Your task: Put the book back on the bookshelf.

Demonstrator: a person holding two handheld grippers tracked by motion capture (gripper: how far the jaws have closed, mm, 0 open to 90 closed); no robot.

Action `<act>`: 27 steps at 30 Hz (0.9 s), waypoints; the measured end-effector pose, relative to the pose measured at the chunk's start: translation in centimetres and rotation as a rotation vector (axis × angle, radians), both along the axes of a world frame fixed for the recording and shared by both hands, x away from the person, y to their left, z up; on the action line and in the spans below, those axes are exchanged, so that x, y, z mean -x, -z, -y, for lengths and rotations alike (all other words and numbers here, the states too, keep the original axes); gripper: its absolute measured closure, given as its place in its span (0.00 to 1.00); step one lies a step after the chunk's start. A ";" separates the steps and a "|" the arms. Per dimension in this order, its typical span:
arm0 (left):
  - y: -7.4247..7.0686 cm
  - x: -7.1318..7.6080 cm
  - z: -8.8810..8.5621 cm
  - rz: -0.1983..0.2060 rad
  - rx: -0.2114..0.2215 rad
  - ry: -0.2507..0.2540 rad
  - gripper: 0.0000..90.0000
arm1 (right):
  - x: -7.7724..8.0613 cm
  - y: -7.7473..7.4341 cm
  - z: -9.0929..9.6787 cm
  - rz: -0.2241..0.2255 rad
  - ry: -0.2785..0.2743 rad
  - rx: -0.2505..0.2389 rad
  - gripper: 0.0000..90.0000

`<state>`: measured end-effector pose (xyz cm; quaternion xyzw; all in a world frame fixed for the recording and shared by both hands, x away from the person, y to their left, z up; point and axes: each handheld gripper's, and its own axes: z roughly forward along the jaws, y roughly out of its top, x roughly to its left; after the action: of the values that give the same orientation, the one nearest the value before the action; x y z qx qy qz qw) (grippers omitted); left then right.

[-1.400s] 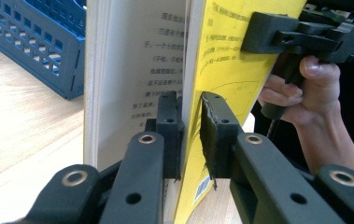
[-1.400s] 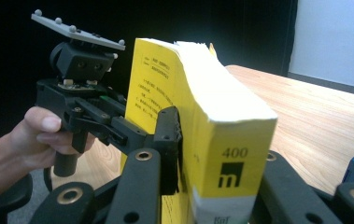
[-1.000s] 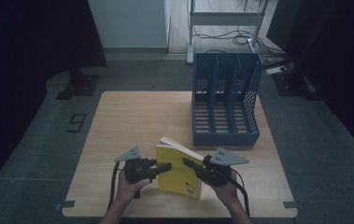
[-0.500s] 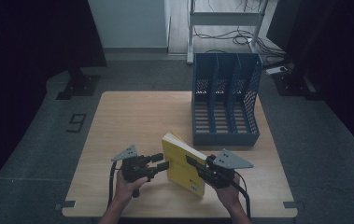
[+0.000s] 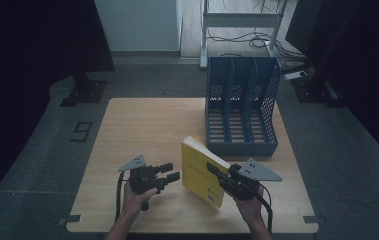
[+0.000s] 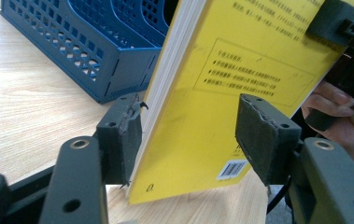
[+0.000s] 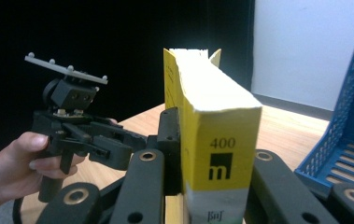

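A thick yellow book [image 5: 199,167] stands tilted on its lower edge near the table's front. My right gripper [image 5: 213,170] is shut on its spine end, and the right gripper view shows the book [image 7: 221,121] clamped between the pads of this gripper [image 7: 214,154]. My left gripper [image 5: 173,171] sits just left of the book. Its jaws have just been opening. In the left gripper view the book's lower corner [image 6: 221,93] lies between the pads of the left gripper [image 6: 188,126], with a gap between the cover and the right pad.
A blue three-slot file organiser [image 5: 242,105] stands at the back right of the wooden table [image 5: 142,130], close behind the book. Dark stands and a metal rack surround the table on the floor.
The left gripper's jaws have spread and come off the book's left edge. The book has tipped more upright in the right gripper and shifted slightly right.
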<state>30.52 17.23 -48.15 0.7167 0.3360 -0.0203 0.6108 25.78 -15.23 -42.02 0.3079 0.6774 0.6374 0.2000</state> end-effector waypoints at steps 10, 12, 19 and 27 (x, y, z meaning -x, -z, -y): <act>0.4 -0.2 0.2 -0.026 -0.057 -0.019 0.45 | 0.3 -0.4 0.5 0.018 0.020 -0.013 0.83; 0.4 -0.2 0.3 -0.026 -0.061 -0.020 0.45 | 0.3 -0.4 0.6 0.021 0.028 -0.015 0.83; 0.5 -0.3 0.1 -0.037 -0.064 -0.037 0.45 | 0.4 -0.4 0.7 0.021 0.050 -0.029 0.83; 0.7 -0.5 -0.1 -0.052 -0.077 -0.045 0.44 | 0.5 -0.6 0.9 0.032 0.063 -0.049 0.83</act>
<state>30.98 17.33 -48.80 0.7312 0.3682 -0.0123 0.5742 25.29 -16.08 -41.38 0.3237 0.6484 0.6519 0.2233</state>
